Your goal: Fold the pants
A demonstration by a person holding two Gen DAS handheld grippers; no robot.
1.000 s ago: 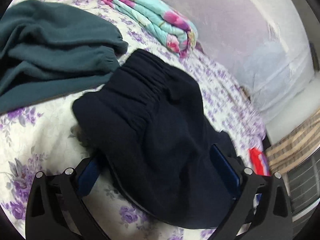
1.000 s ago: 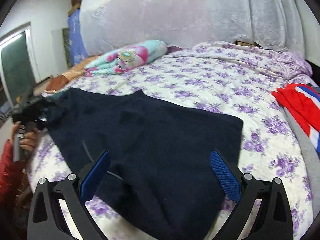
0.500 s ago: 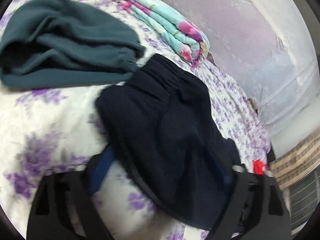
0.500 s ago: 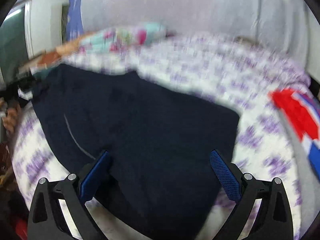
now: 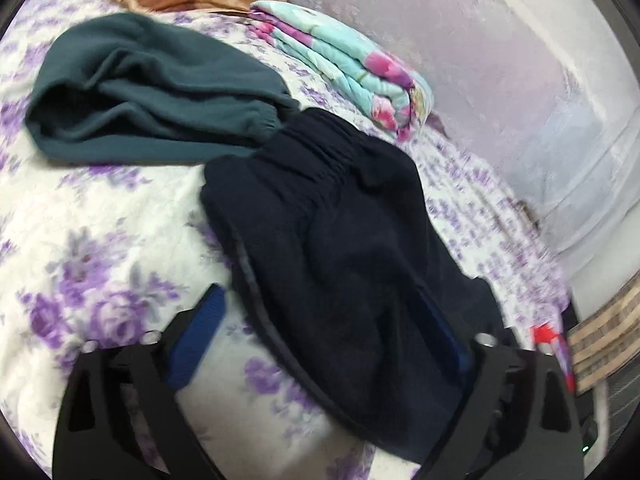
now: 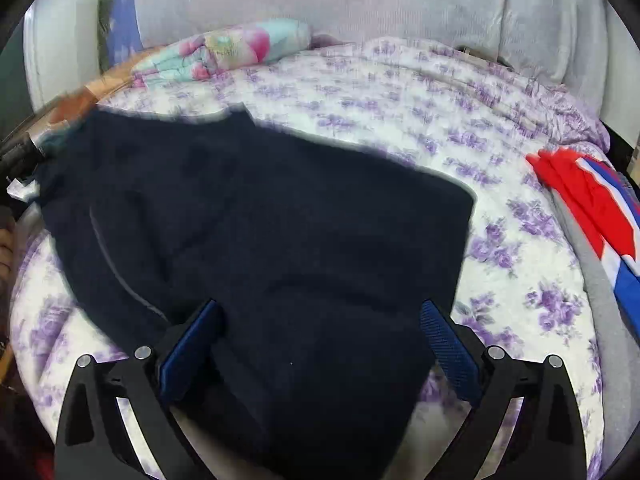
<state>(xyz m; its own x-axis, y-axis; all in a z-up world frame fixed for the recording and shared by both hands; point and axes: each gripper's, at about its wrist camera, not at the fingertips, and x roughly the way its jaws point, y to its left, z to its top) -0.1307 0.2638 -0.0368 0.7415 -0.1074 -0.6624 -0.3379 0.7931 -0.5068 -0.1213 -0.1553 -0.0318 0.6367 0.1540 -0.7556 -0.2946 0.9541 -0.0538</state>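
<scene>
- We see a pair of dark navy fleece pants (image 5: 352,248) lying on a bed covered by a white quilted bedspread printed with purple flowers (image 5: 100,240); the cloth looks soft and matte, and the gathered elastic waistband sits at the far end in the left wrist view.
- In the right wrist view the same pants (image 6: 280,220) spread in a broad, mostly flat shape across the bed, with a thin pale seam line running down one side.
- Our left gripper (image 5: 324,332) has black arms and ribbed blue pads; its jaws stand wide apart, one pad over bare bedspread, the other partly hidden behind a fold of the pants; it grips nothing.
- Our right gripper (image 6: 320,340) also stands wide apart, low over the near edge of the pants, with cloth between its pads but not pinched.
- A rumpled teal fleece garment (image 5: 152,92) lies just beside the waistband, touching it.
- A folded turquoise blanket with pink flowers (image 5: 344,64) rests farther back, near a pale textured headboard.
- A red, white and blue cloth (image 6: 592,200) lies at the right side of the bed, well apart from the pants.
</scene>
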